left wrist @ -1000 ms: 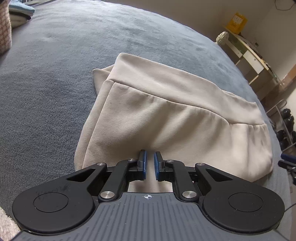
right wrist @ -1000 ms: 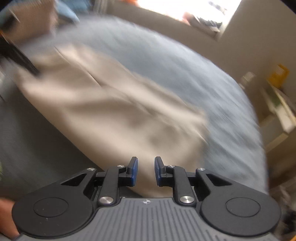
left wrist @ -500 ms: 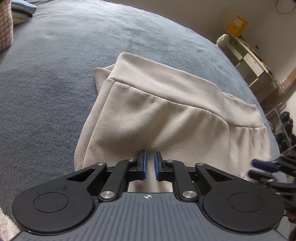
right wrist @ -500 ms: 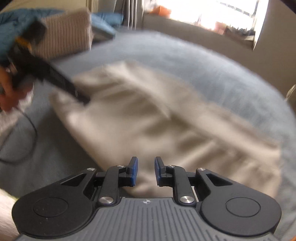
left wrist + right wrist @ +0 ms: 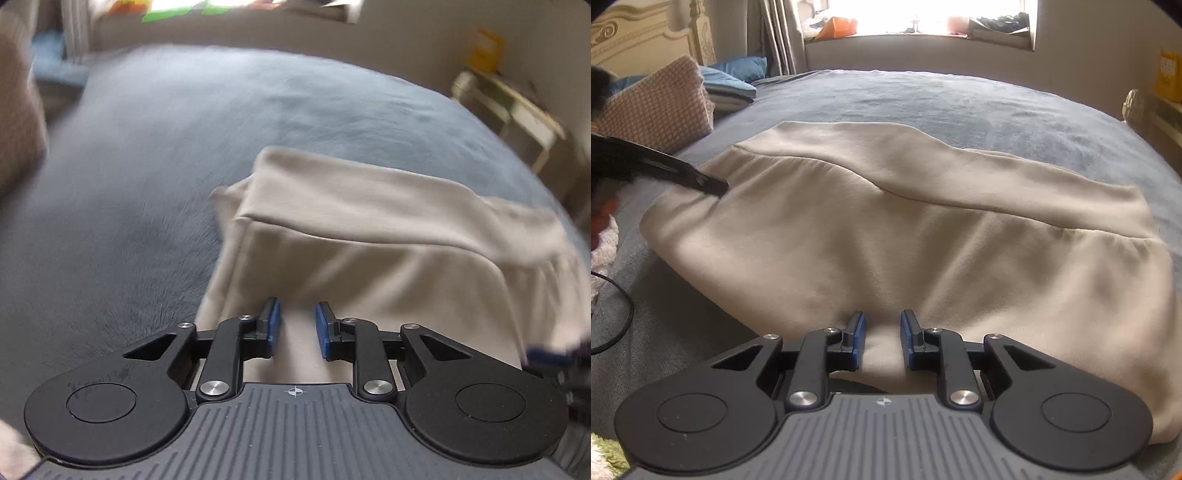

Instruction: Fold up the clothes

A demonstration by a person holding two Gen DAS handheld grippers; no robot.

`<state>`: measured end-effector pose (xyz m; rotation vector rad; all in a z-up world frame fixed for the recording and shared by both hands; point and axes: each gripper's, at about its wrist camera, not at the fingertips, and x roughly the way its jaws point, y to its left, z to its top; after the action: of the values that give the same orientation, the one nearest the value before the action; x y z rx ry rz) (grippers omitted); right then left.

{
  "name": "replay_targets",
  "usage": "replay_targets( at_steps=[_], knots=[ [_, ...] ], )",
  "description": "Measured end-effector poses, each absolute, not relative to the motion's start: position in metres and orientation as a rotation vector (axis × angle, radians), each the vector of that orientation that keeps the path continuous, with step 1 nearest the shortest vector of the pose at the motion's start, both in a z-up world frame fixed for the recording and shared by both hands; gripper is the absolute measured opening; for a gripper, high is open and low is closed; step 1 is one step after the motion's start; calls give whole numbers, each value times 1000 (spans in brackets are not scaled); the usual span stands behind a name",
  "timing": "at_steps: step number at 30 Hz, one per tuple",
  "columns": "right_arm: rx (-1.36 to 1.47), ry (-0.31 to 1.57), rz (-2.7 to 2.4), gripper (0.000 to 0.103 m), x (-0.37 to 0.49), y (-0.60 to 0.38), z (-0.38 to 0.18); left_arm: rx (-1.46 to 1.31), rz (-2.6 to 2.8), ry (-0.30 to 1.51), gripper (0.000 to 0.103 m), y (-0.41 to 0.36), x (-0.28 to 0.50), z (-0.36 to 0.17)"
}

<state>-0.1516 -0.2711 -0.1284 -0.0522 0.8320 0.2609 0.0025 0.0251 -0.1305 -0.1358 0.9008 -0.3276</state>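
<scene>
- Right wrist view: the grey bed point(image 5: 960, 99) fills the frame, and the beige garment point(image 5: 886, 236) lies flat across its middle, from 9 o'clock round to 3 o'clock.
- The garment is already doubled over, I judge: a folded edge runs across it from 10 o'clock to 3 o'clock. At least one more fold looks left to do, then moving it to a pile.
- At 10 o'clock a folded pink knit point(image 5: 657, 103) sits beside blue folded clothes point(image 5: 731, 85), seemingly finished.
- My right gripper point(image 5: 882, 339) is at 6 o'clock over the near edge of the garment, jaws a narrow gap apart; cloth shows in the gap, but the pads are not pressing it.
- My left gripper point(image 5: 297, 328) is low at the garment's other end, jaws opening, cloth below them, nothing pinched. In the right view its tip point(image 5: 701, 181) touches the cloth at 9 o'clock.
- I can read no writing; the yellow box point(image 5: 1169, 74) at 2 o'clock is too blurred.
</scene>
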Motion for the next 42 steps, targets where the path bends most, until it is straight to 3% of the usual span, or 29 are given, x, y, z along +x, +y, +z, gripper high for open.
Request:
replay_targets(
  at_steps=[7,11,15,21,23,29,35,42],
  knots=[
    [20,822,251,22,-152,-279,-129,-151,-327,823,23,20,-13,-103],
    [-33,732,185,24,-168,-283,-100,-109,-447,796,37,-9,-28,-94],
    [10,698,17,24,-185,-320,-77,-67,-542,844,38,-40,-36,-108],
    [80,799,-93,29,-178,-361,-127,-22,-564,869,38,-48,-42,-134],
    [139,804,-96,29,-175,-368,-122,-33,-567,872,38,-45,-41,-133],
    [612,711,-271,33,-225,-433,-90,-93,-575,876,38,-38,-39,-134],
    [1191,666,-347,41,-275,-482,-134,-120,-589,875,38,-35,-39,-136],
    [1401,658,-331,45,-250,-486,-174,-153,-596,873,38,-31,-38,-138]
  ],
)
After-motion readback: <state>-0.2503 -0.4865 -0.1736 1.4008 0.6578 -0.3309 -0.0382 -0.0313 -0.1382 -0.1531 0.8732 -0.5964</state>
